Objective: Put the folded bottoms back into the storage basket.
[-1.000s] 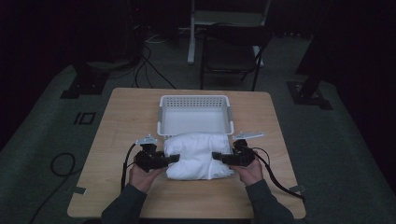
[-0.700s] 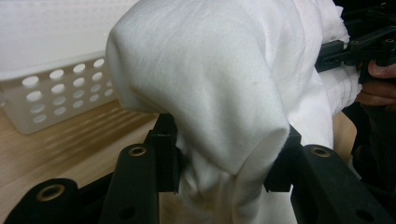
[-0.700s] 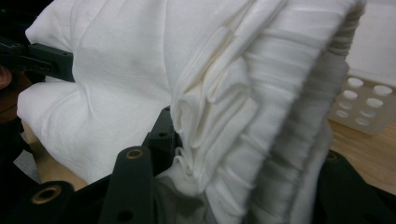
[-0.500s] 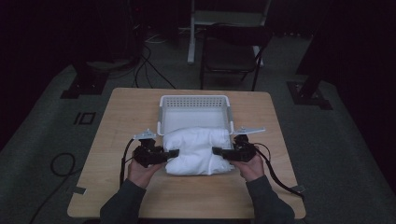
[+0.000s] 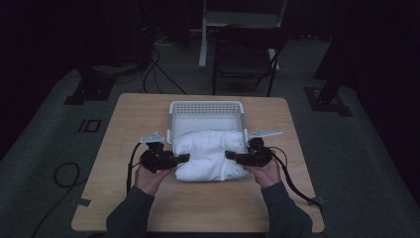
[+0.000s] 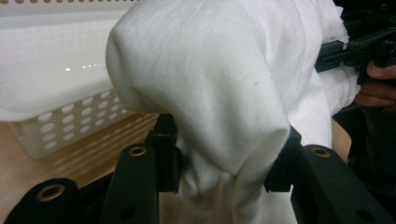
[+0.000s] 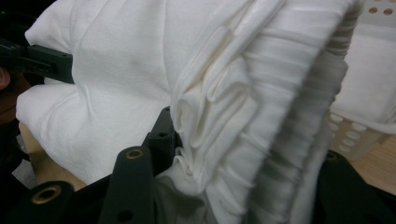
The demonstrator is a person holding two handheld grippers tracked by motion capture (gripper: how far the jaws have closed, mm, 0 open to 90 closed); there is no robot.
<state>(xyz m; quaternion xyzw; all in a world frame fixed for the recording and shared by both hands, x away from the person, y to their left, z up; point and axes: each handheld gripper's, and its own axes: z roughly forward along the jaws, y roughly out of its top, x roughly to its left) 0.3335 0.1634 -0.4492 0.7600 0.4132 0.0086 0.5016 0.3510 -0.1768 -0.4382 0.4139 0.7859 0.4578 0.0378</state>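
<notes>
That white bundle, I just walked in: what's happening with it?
A person holds a folded white cloth between two claws, the left claw clamped on its left end and the right claw on its right end. The cloth's far edge overlaps the near rim of a white perforated basket on the wooden table.

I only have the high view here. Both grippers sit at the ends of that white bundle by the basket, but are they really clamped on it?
Observer: Yes. In the left gripper view, the left gripper has cloth pinched between its fingers.
Operator: And the right one?
Observer: The right gripper is shut on a stack of folded layers, edges showing like pleats.
Operator: Is the bundle touching the table?
Observer: At the left end it hangs above the wood, beside the perforated basket wall.
</notes>
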